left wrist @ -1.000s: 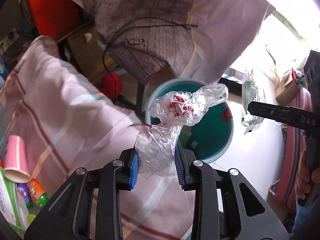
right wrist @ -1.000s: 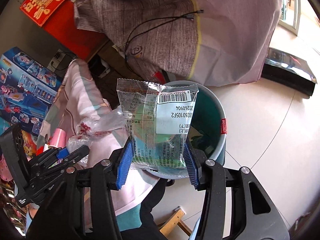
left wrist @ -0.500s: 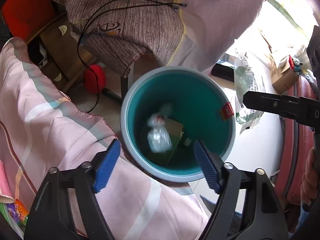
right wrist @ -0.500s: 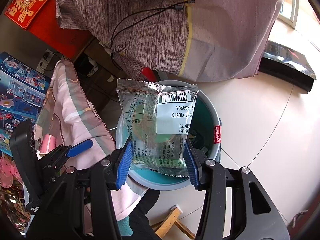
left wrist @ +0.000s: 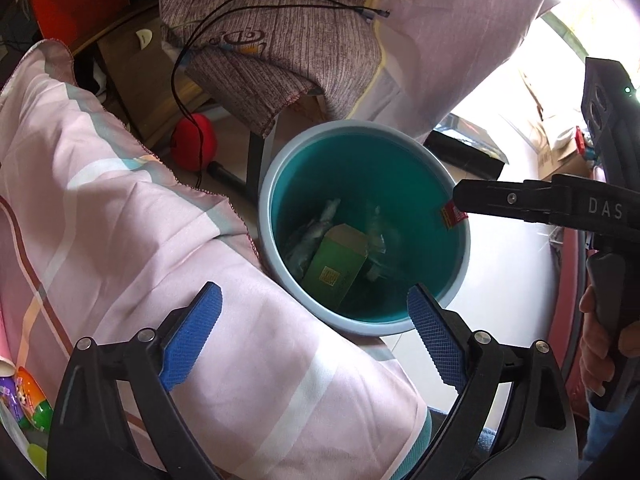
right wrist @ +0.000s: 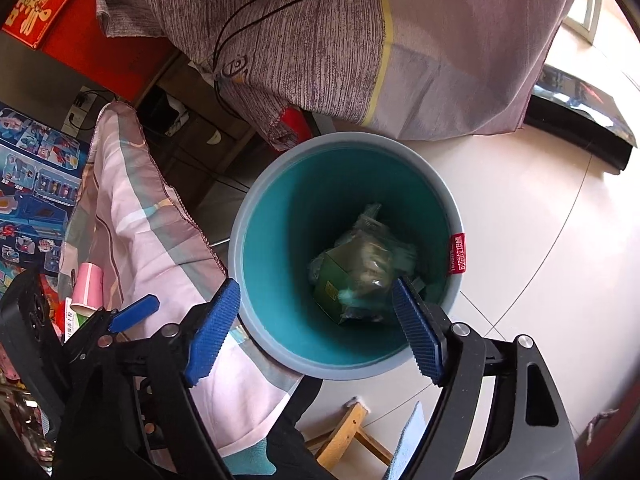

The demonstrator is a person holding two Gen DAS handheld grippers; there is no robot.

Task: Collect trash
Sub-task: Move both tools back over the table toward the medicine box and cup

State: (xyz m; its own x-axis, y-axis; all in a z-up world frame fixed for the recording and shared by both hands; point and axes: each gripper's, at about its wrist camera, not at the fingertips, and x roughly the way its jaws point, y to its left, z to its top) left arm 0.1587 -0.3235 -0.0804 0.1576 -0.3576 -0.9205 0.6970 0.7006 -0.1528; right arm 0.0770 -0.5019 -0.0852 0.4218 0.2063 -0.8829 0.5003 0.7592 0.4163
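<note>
- Now your left gripper (left wrist: pixel 314 340) with blue pads is spread wide and holds nothing; its jaws have just been opening.
- Your right gripper (right wrist: pixel 316 330) has just been letting go too, and nothing sits between its pads.
- Below both, the round teal bin (right wrist: pixel 280 344) with a grey rim holds the silver snack packet (right wrist: pixel 370 268), the crumpled clear plastic bag (left wrist: pixel 316 232) and a green cardboard box (left wrist: pixel 340 268).
- Beside the bin lies a pink striped blanket (left wrist: pixel 120 220).

Right tool (right wrist: pixel 316 330) just opening, empty — wrapper, apparently, in teal bin (right wrist: pixel 256 216)

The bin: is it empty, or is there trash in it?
Not empty. The bin holds a green box and crumpled wrappers at the bottom, far below the rim.
</note>
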